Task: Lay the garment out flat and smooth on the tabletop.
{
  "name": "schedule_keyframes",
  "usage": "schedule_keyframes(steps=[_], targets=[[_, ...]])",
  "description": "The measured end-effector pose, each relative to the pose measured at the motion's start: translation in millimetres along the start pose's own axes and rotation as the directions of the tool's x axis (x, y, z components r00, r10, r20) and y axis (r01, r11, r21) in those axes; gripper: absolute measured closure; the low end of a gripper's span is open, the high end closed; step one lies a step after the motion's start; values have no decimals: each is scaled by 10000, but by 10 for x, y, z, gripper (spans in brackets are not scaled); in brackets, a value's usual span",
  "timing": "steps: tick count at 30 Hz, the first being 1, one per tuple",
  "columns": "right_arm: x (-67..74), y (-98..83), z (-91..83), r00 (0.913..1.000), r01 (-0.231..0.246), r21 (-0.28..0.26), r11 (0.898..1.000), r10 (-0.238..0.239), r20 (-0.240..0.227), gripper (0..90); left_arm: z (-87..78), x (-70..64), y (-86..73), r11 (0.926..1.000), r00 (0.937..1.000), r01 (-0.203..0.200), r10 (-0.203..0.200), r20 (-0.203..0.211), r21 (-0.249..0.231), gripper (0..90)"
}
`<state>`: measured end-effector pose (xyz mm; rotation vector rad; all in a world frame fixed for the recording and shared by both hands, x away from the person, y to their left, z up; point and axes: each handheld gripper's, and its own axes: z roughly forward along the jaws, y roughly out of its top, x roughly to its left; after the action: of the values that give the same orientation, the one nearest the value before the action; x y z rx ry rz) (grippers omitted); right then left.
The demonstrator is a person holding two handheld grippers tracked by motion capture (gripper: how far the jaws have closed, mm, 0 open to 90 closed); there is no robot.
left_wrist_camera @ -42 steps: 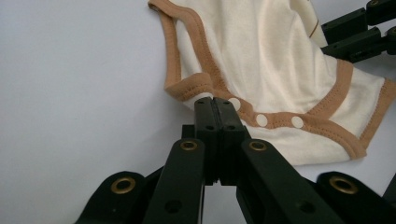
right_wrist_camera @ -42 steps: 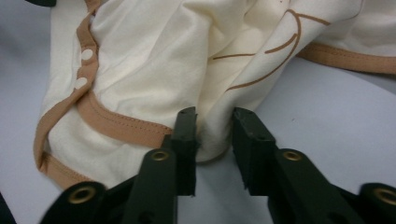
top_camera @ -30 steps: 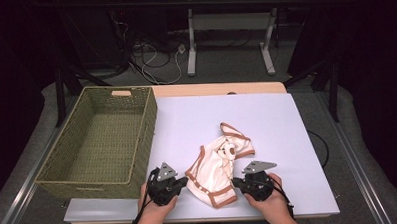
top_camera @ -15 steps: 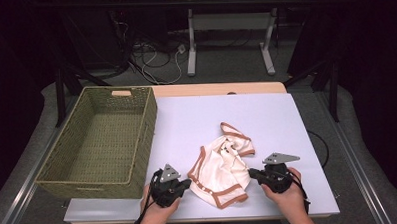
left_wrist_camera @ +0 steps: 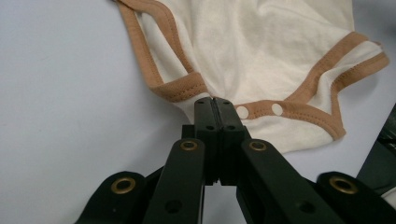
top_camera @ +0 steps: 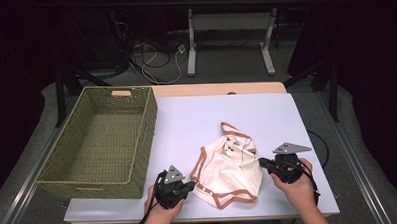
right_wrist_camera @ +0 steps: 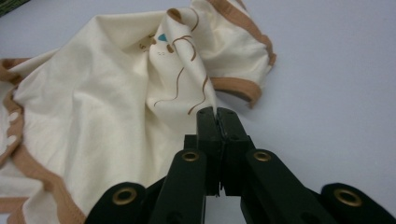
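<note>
A cream baby bodysuit with tan trim lies crumpled near the front of the white table. My left gripper sits at the garment's front left edge, shut on the snap-button hem. My right gripper is at the garment's right side, shut on a raised fold of the bodysuit, which it lifts off the table. In the left gripper view the left gripper pinches the tan-edged cloth. In the right gripper view the right gripper pinches the cream cloth with brown printed lines.
A green woven basket stands on the left of the table, its inside bare. The table's front edge runs just below both hands. Behind the table are cables on the floor and the legs of another desk.
My right gripper has moved to the right and a little upward, pulling the bodysuit's right side with it and spreading the cloth. The left gripper has stayed in place.
</note>
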<state>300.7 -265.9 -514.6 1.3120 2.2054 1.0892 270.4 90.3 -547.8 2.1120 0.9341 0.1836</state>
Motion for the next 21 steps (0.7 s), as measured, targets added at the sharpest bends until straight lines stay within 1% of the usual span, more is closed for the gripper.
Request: schedule_keyframes(steps=[2,3,4,5,10,12,13,14,15,16,19,21], targets=[[-59,49,31,9997,132,30,9999,-132,181,892,12,-7,3,10000,10000,41,-41,73,-62,900],[-86,79,49,9997,62,83,9999,-64,234,892,14,-8,7,10000,10000,-16,17,16,-85,900],[-115,110,75,9997,33,48,10000,-34,225,892,17,-15,7,9999,10000,69,-68,53,-113,900],[-148,140,97,9994,95,86,9999,-98,322,892,18,-19,7,9999,9999,107,-106,79,-131,900],[-252,252,198,9988,-4,179,9998,-5,493,892,20,-11,11,9998,9998,125,-123,147,-141,900],[-297,272,223,9982,0,225,9997,-13,592,892,19,-13,12,9998,9997,126,-124,187,-137,900],[-320,276,232,9984,-13,232,9997,0,565,892,17,-18,11,9998,9997,158,-155,209,-123,900],[-339,279,235,9981,-49,264,9996,33,620,892,18,-23,10,9998,9997,150,-147,217,-155,900],[-356,282,240,9983,-148,245,9996,134,574,892,18,-26,12,9998,9997,102,-98,233,-154,900],[-377,285,238,9978,-174,262,9995,157,637,892,20,-37,12,9997,9994,191,-187,282,-140,900],[-427,295,236,9973,-280,267,9993,261,690,892,31,-57,19,9999,9995,42,-37,309,-158,900],[-458,306,237,9972,-301,207,9993,286,689,892,43,-75,19,9998,9994,111,-106,344,-161,900]])
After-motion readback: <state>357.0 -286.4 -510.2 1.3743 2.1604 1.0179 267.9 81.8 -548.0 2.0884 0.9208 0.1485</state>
